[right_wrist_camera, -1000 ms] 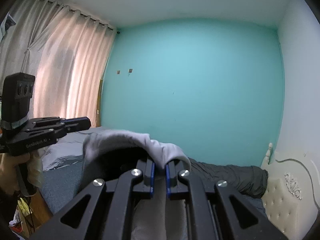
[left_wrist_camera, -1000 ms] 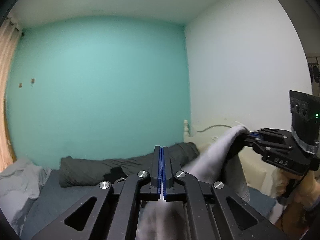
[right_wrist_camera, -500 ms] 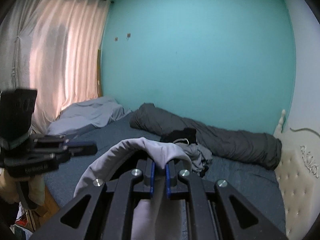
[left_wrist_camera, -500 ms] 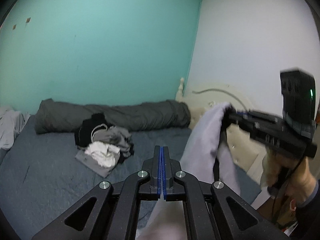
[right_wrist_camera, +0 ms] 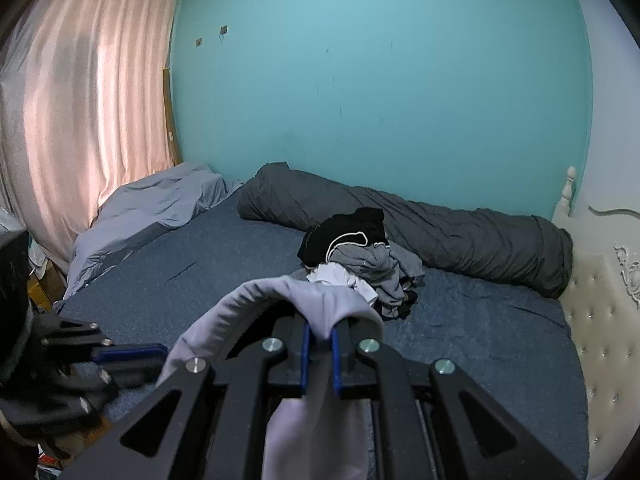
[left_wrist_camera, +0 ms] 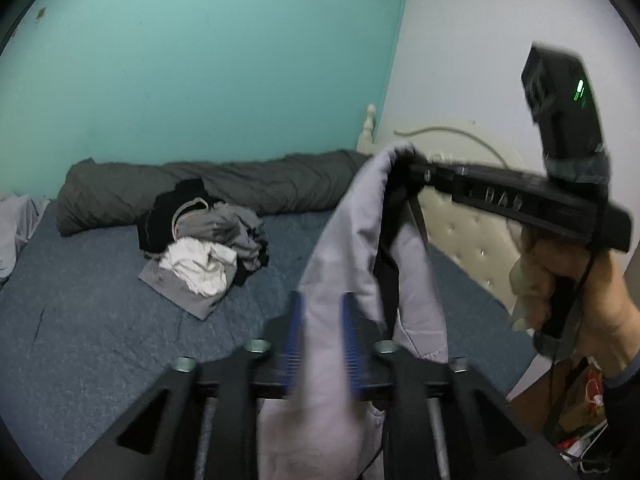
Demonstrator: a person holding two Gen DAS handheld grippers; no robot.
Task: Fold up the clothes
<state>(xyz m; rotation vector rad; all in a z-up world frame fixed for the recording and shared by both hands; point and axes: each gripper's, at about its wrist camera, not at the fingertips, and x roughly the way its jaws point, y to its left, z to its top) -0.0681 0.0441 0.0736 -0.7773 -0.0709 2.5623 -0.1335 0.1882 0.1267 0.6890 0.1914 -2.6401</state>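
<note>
Light grey garment [left_wrist_camera: 360, 248] hangs in air above the bed [right_wrist_camera: 240, 256], near its edge. Right gripper [right_wrist_camera: 319, 340] fingers clamp a bunched fold. Left gripper [left_wrist_camera: 322, 320] fingers are parted, cloth passing loosely between them. Risk: with one hold only, the garment may swing, twist and land crumpled on the clothes pile [left_wrist_camera: 204, 240].

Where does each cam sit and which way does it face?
Left wrist: on the left gripper, looking along its fingers over the bed toward the headboard corner; shows the right gripper and the person's right hand.
Right wrist: on the right gripper, facing the teal wall and curtain; left gripper at lower left.
Shared: the grey garment, clothes pile, rolled duvet.
</note>
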